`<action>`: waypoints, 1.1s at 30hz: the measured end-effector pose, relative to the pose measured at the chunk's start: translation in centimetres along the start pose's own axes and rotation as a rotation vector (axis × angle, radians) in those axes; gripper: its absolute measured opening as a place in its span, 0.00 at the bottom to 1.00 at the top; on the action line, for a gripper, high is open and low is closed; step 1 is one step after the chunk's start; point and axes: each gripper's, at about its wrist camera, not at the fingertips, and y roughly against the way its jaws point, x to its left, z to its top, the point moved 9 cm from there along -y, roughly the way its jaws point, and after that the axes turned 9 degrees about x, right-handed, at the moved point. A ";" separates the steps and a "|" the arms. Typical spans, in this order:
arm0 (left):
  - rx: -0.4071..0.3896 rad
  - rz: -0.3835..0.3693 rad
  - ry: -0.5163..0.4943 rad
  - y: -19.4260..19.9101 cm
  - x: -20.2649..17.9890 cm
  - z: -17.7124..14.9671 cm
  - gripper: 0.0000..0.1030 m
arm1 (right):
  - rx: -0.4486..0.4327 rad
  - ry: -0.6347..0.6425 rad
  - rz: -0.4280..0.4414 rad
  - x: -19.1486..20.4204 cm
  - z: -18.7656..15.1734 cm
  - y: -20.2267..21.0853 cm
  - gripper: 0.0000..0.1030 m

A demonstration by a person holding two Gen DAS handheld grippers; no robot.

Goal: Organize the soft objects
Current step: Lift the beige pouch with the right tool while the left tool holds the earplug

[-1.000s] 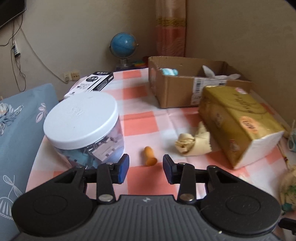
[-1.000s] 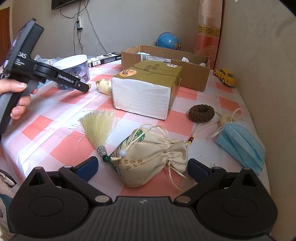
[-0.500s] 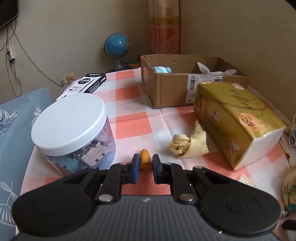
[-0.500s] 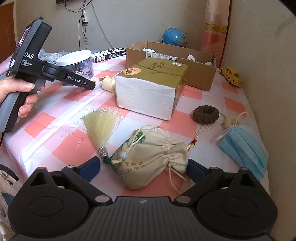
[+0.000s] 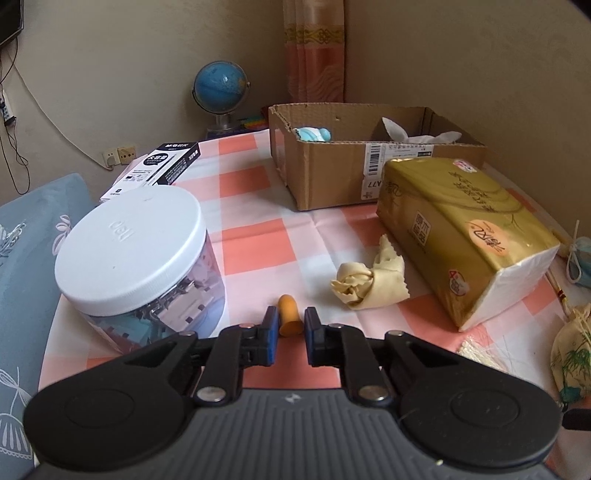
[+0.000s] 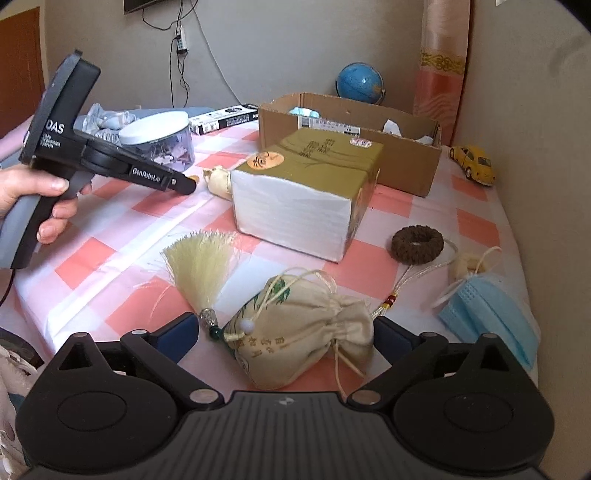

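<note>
Our left gripper (image 5: 290, 326) has just closed on the orange earplug (image 5: 287, 314) beside the clip jar (image 5: 136, 254) (grip secured). It can go to the cardboard box (image 5: 332, 181) while our right gripper (image 6: 284, 332) is opening wide around the drawstring pouch (image 6: 299, 336), not pressing it.

One cardboard box (image 5: 332, 181), one tissue pack (image 5: 461, 236), one jar (image 5: 129, 254), one globe (image 5: 220, 86), one toy car (image 6: 473, 164), one face mask (image 6: 491, 321).

Behind the cardboard box (image 5: 332, 177) wall, the pale blue item (image 5: 312, 133) and white tissue (image 5: 417, 136) show only their tops; right of the box, the blue face mask (image 5: 583, 262) and drawstring pouch (image 5: 572, 360) are cut by the frame edge; left of the box, the jar (image 5: 147, 295) contents are too jumbled to identify; the television (image 5: 9, 18) is cropped.
</note>
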 end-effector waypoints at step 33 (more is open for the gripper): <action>0.050 -0.128 -0.188 5.8 -0.8 -0.1 0.12 | -0.010 -0.140 -0.047 -2.7 5.4 7.0 0.67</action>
